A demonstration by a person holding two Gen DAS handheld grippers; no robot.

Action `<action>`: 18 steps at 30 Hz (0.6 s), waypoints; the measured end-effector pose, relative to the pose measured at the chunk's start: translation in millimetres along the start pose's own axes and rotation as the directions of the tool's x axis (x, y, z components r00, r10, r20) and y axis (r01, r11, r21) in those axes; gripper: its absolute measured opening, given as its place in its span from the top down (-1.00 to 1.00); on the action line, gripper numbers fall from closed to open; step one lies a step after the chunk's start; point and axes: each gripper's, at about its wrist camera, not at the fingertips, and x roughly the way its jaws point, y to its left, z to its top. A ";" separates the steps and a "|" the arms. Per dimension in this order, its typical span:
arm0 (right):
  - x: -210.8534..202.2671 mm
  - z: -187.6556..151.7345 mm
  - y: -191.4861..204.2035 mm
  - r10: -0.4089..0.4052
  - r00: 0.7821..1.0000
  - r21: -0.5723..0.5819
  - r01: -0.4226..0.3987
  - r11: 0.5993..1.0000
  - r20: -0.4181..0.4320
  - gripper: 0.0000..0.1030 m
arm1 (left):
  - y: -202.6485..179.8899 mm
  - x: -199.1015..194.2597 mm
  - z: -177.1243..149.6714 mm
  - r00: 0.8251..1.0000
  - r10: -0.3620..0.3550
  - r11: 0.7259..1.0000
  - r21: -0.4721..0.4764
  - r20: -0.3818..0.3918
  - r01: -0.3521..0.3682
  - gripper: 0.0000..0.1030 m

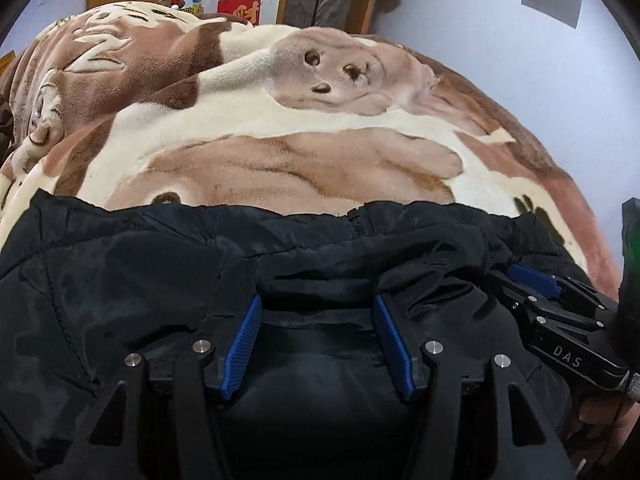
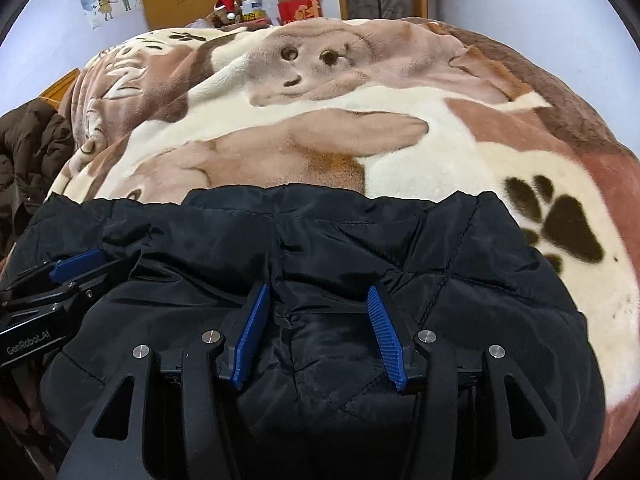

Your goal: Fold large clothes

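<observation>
A black puffy jacket point(image 1: 160, 280) lies across the near part of a bed, its straight edge with a zipper end point(image 1: 354, 220) facing away from me. My left gripper point(image 1: 317, 300) points down onto it, blue pads apart, padded cloth bulging in the gap. The right gripper point(image 1: 520, 286) rests on the jacket just to its right. In the right wrist view the quilted jacket point(image 2: 440, 260) fills the foreground. My right gripper point(image 2: 318, 288) stands open over a seam, cloth between its fingers, and the left gripper point(image 2: 92, 270) lies on the jacket at the left.
A plush brown and cream blanket point(image 2: 400, 120) with a dog print covers the bed beyond the jacket. A brown coat point(image 2: 28, 148) is heaped at the bed's left side. Behind the bed stand a red box point(image 2: 300, 8), a bottle and wooden doors.
</observation>
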 end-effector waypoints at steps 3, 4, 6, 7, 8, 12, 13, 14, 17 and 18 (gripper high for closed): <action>5.5 -1.0 0.3 -0.011 1.000 -0.007 0.011 1.000 -0.002 0.01 | -3.0 9.1 -2.8 1.000 0.022 1.000 0.010 0.003 -0.022 -0.17; 5.8 0.3 0.9 -0.013 1.000 -0.010 0.013 1.000 -0.006 0.01 | -5.0 11.6 -2.6 0.999 0.036 0.999 0.020 0.002 -0.036 -0.17; 0.0 3.7 0.3 -0.008 1.000 -0.007 0.008 1.000 -0.016 0.01 | -6.7 11.3 -2.2 0.999 0.047 0.998 0.032 -0.001 -0.047 -0.18; -7.8 5.7 0.9 -0.010 1.000 -0.010 0.010 1.000 -0.016 0.02 | -6.4 10.0 -2.0 0.999 0.045 0.998 0.033 -0.002 -0.045 -0.18; -14.5 7.1 1.8 -0.013 1.000 -0.011 0.012 1.000 -0.009 0.02 | -5.3 7.5 -1.9 0.999 0.039 0.999 0.031 -0.001 -0.039 -0.18; -66.4 1.0 -10.5 -0.048 0.993 0.019 0.046 0.999 0.108 0.02 | 0.0 -8.1 3.5 1.000 0.011 1.000 0.010 -0.012 -0.011 -0.16; -70.4 -0.7 -15.6 -0.068 0.991 0.020 0.067 0.998 0.118 0.02 | 0.5 -15.9 5.9 1.000 0.005 1.000 0.012 -0.015 -0.005 -0.15; -71.3 -2.9 -23.8 -0.092 0.989 0.024 0.090 0.996 0.117 0.02 | 0.9 -25.5 8.2 1.000 -0.001 1.000 0.018 -0.003 0.001 -0.12; -57.4 -13.1 -49.5 -0.131 0.988 0.041 0.129 0.991 0.075 0.04 | 12.8 -66.7 10.2 0.993 0.025 0.998 0.058 0.114 -0.032 -0.12; -54.0 -15.7 -53.4 -0.131 0.988 0.039 0.129 0.991 0.079 0.06 | 23.9 -75.9 10.0 0.989 0.056 0.996 0.056 0.138 -0.064 -0.12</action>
